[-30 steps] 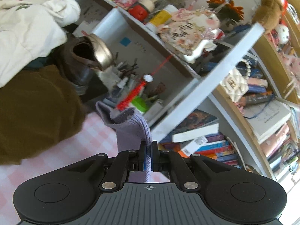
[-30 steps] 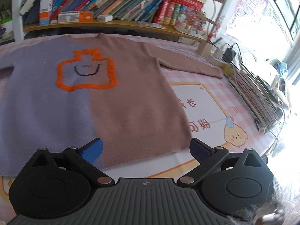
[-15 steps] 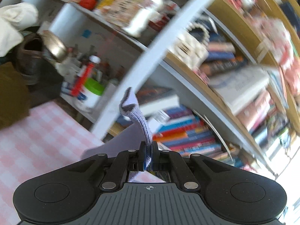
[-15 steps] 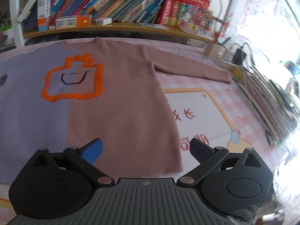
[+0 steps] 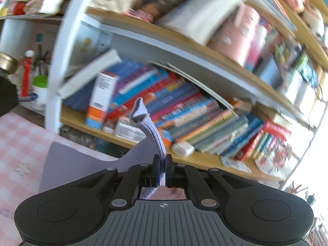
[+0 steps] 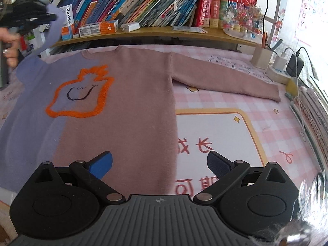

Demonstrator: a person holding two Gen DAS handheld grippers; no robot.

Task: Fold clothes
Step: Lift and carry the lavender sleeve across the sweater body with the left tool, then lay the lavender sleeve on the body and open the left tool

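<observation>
A sweater (image 6: pixel 131 106), half lilac and half dusty pink with an orange outlined figure, lies flat on the pink checked tablecloth (image 6: pixel 256 106). Its pink sleeve (image 6: pixel 225 82) stretches out to the right. My left gripper (image 5: pixel 162 172) is shut on the cuff of the lilac sleeve (image 5: pixel 152 137) and holds it up above the table; it also shows in the right wrist view (image 6: pixel 51 17) at the upper left, with the sleeve hanging from it. My right gripper (image 6: pixel 160 164) is open and empty, over the sweater's lower hem.
A bookshelf (image 6: pixel 143 30) full of books runs along the table's far edge. A pen holder (image 6: pixel 262 57), chargers with cables (image 6: pixel 291 63) and a stack of notebooks (image 6: pixel 313 110) stand at the right. A printed mat (image 6: pixel 217 143) lies right of the sweater.
My left gripper has swung right with the lilac sleeve, lifting it, from the cluttered side shelf to face the bookshelf. My right gripper moved a little forward over the hem.
</observation>
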